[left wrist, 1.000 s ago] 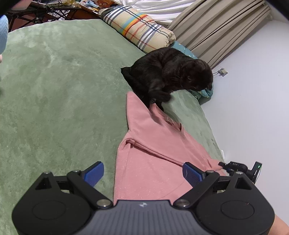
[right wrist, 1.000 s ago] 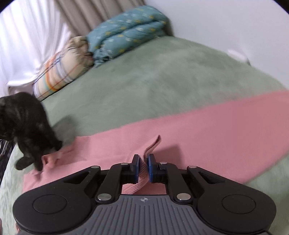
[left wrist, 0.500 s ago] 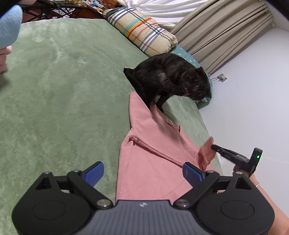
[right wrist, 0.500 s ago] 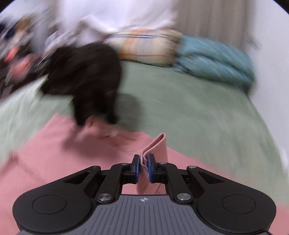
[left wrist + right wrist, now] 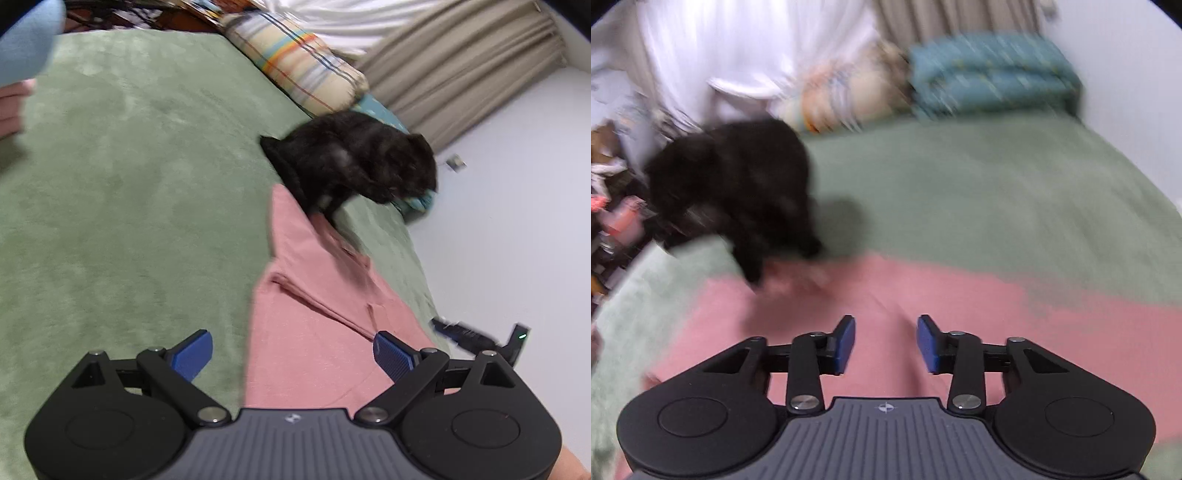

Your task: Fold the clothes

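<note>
On the left, the fuzzy green blanket [image 5: 129,192] lay wide and bare. The left gripper [image 5: 291,350] stood spread wide over the soft pink shirt [image 5: 314,332] — a black cat [image 5: 351,158] at its far edge. The right gripper [image 5: 885,341] had just been opening — nothing between its blue pads.

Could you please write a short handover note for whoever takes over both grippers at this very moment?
Left gripper: open, holding nothing, above the near part of the pink garment.
Right gripper: jaws have just been opening; the cuff it pinched is released, nothing between them.
Garment lies on the green blanket, one sleeve folded across the body.
A black cat has its paws on the far end.
Left to do: the remaining folds, once the cat is clear.
</note>
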Available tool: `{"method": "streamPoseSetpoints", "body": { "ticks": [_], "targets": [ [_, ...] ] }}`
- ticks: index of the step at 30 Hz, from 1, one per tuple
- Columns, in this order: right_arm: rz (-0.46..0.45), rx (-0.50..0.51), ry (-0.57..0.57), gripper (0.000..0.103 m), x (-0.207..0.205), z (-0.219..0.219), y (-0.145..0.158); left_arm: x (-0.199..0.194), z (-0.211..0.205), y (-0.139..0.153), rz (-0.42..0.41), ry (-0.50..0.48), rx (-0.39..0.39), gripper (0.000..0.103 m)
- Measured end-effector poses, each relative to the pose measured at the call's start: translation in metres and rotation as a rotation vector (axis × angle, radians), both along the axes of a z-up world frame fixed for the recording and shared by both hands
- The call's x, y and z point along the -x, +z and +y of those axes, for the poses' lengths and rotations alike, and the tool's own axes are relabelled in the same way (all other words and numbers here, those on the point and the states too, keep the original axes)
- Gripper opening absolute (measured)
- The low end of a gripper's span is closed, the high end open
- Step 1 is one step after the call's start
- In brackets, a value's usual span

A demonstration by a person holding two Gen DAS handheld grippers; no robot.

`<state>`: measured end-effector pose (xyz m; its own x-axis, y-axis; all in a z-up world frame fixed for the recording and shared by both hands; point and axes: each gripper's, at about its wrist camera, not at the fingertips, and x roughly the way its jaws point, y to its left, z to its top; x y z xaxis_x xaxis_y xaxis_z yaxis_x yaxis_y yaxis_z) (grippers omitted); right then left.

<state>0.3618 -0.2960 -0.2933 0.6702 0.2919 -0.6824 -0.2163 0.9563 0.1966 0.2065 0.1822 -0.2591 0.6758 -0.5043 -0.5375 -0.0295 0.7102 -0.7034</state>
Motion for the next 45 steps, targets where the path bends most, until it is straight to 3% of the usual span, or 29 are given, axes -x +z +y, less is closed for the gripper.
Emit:
{"method": "streamPoseSetpoints", "body": {
  "ticks": [2,4,7,11,13,16,20,24,26,28,29,31,33,35,37,41,44,45],
  "targets": [
    [-0.01,-0.053,0.013,0.031,0.017,-0.01,-0.011,-0.025,-0.024,0.009,-0.022,-0.096,-0.005,0.094],
    [-0.055,-0.019,0.047,0.031,0.034,-0.008,-0.017,-0.058,-0.061,0.015,-0.035,-0.195,-0.038,0.094],
    [-0.141,0.229,0.196,0.03,0.065,0.02,-0.034,-0.114,-0.119,0.013,-0.006,-0.311,-0.053,0.094],
    [-0.242,0.319,0.223,0.029,0.071,0.036,-0.045,-0.178,-0.167,-0.012,0.095,-0.312,0.033,0.093],
    [-0.266,0.336,0.217,0.029,0.063,0.036,-0.047,-0.201,-0.184,-0.023,0.131,-0.3,0.027,0.093],
    [-0.268,0.363,0.223,0.029,0.053,0.036,-0.053,-0.231,-0.209,-0.04,0.17,-0.283,-0.039,0.093],
    [-0.259,0.214,0.166,0.029,0.049,0.016,-0.049,-0.245,-0.218,-0.055,0.198,-0.239,0.032,0.088],
    [-0.258,0.183,0.147,0.029,0.054,0.007,-0.051,-0.256,-0.228,-0.07,0.258,-0.211,0.035,0.083],
    [-0.253,0.162,0.126,0.029,0.051,0.004,-0.052,-0.258,-0.228,-0.073,0.255,-0.187,0.047,0.067],
    [-0.261,0.156,0.098,0.029,0.054,0.0,-0.05,-0.26,-0.224,-0.072,0.243,-0.154,0.071,0.001],
    [-0.283,0.167,0.052,0.029,0.052,-0.005,-0.046,-0.26,-0.222,-0.072,0.233,-0.138,0.072,0.005],
    [-0.304,0.181,-0.007,0.033,0.047,-0.009,-0.041,-0.261,-0.221,-0.07,0.208,-0.117,0.059,0.004],
    [-0.289,0.121,-0.041,0.038,0.034,-0.014,-0.035,-0.263,-0.223,-0.064,0.168,-0.127,0.055,0.004],
    [-0.172,-0.056,0.024,0.038,0.004,-0.015,-0.036,-0.266,-0.227,-0.058,0.132,-0.142,0.06,0.004],
    [-0.126,-0.096,0.019,0.038,-0.013,-0.01,-0.04,-0.272,-0.232,-0.051,0.109,-0.144,0.03,0.004],
    [-0.041,-0.164,-0.045,0.042,-0.036,-0.009,-0.049,-0.285,-0.241,-0.061,0.149,-0.167,0.061,0.004],
    [0.034,-0.225,-0.095,0.035,-0.053,-0.01,-0.057,-0.291,-0.244,-0.07,0.175,-0.17,0.053,0.004],
    [0.05,-0.244,-0.104,0.019,-0.055,-0.012,-0.062,-0.292,-0.243,-0.072,0.182,-0.166,0.046,0.005]
  ]
}}
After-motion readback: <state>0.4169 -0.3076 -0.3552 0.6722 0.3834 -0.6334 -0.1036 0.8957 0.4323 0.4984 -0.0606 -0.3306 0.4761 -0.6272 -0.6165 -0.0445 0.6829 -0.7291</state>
